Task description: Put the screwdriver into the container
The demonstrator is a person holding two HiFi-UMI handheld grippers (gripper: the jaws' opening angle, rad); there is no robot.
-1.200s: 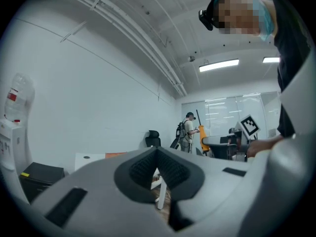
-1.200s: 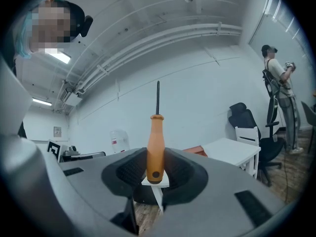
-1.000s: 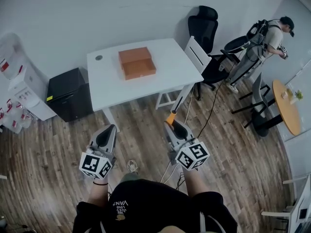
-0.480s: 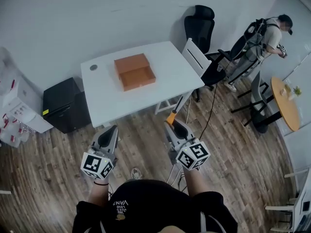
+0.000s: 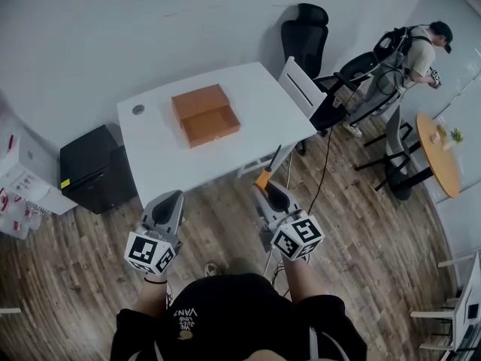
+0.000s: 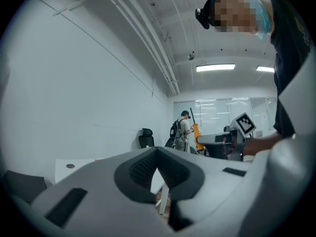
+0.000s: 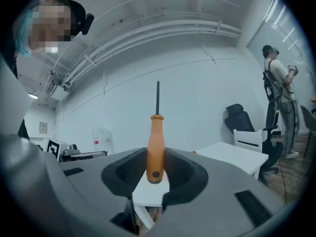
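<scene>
An orange open container [image 5: 213, 134] sits on the white table [image 5: 259, 111], ahead of both grippers. My right gripper [image 5: 264, 189] is shut on the orange handle of the screwdriver [image 5: 264, 179], whose dark shaft points toward the table's near edge. In the right gripper view the screwdriver [image 7: 155, 142] stands upright between the pads of the right gripper [image 7: 154, 169]. My left gripper [image 5: 171, 197] hangs level over the wooden floor short of the table; the left gripper [image 6: 157, 154] has its pads together with nothing between them.
A black cabinet [image 5: 90, 168] stands left of the table. A white chair [image 5: 301, 85] and a black office chair [image 5: 304, 36] are at its right end. A person with a backpack [image 5: 398, 55] stands far right by a round wooden table [image 5: 436, 156]. A cable [image 5: 323, 171] runs across the floor.
The table and container have come closer and shifted left in the head view as both grippers advanced toward them. The right gripper's hold on the screwdriver is unchanged.
</scene>
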